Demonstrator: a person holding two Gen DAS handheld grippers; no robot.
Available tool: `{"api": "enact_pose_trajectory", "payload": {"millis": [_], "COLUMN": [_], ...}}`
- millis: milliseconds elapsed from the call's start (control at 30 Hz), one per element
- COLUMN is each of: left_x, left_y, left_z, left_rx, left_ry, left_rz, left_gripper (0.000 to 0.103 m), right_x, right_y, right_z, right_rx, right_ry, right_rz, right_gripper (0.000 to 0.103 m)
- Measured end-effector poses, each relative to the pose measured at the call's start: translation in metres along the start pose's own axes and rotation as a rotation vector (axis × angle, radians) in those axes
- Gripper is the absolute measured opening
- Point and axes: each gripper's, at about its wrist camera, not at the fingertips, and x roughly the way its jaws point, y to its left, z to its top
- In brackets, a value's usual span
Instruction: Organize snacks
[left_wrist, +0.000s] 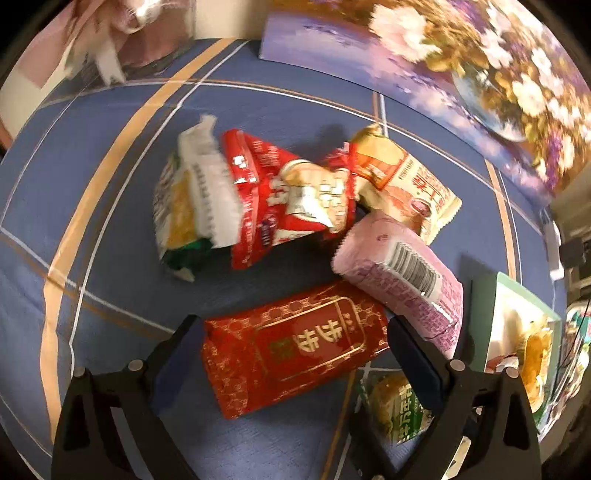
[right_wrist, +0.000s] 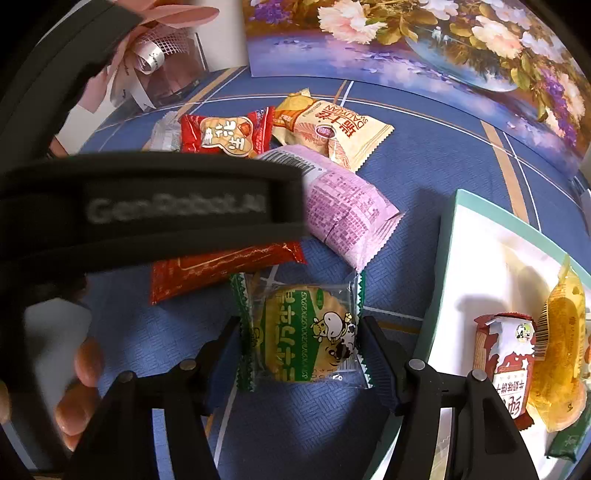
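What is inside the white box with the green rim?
In the box lie a red-brown snack pack and a yellow one, plus something green at the corner. The box's far side is out of frame.

Glossy foil red packet; clear plastic cracker wrapper; woven cloth tablecloth.

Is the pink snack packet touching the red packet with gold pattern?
Touching. In the left wrist view, the pink snack packet overlaps the upper right corner of the red packet with gold pattern, no gap between them.
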Motion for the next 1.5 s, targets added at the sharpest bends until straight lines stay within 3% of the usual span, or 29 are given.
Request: {"api": "enact_pose_trajectory", "payload": {"millis": [333, 400, 500, 767, 967, 1100, 1500], "left_x": [0.015, 0.016, 0.019, 0.02, 0.01, 0.001, -0.011], "left_y": [-0.023, -0.012, 0.005, 0.033, 0.068, 0.08, 0.066], "left_z": [0.009, 0.008, 0.009, 0.012, -0.002, -0.012, -0.013], "left_rx": [0.068, 0.031, -0.035, -0.101, -0.124, -0.089, 0.021], "left_ry": [0.042, 0.046, 0.063, 0.056, 0.058, 0.051, 0.011], "left_rz": [0.119, 0.128, 0.079, 0.105, 0.125, 0.14, 0.143], "left_gripper": [0.099, 0.099, 0.1, 0.101, 0.101, 0.1, 0.1], "right_x": [-0.003, -0.003, -0.004, -0.006, -0.008, -0.013, -0.045], "right_y": [-0.004, -0.005, -0.006, -0.006, -0.007, -0.009, -0.016], "right_z": [-0.004, -0.005, -0.005, -0.006, -0.009, -0.012, -0.018], "right_rx": [-0.011, -0.002, -0.004, -0.006, 0.008, 0.02, 0.053], "right_ry": [0.0, 0.0, 0.0, 0.003, -0.003, -0.007, -0.048], "right_rz": [-0.003, 0.003, 0.003, -0.001, -0.009, -0.022, -0.01], "right_gripper": [0.066, 0.066, 0.066, 0.066, 0.06, 0.059, 0.059]}}
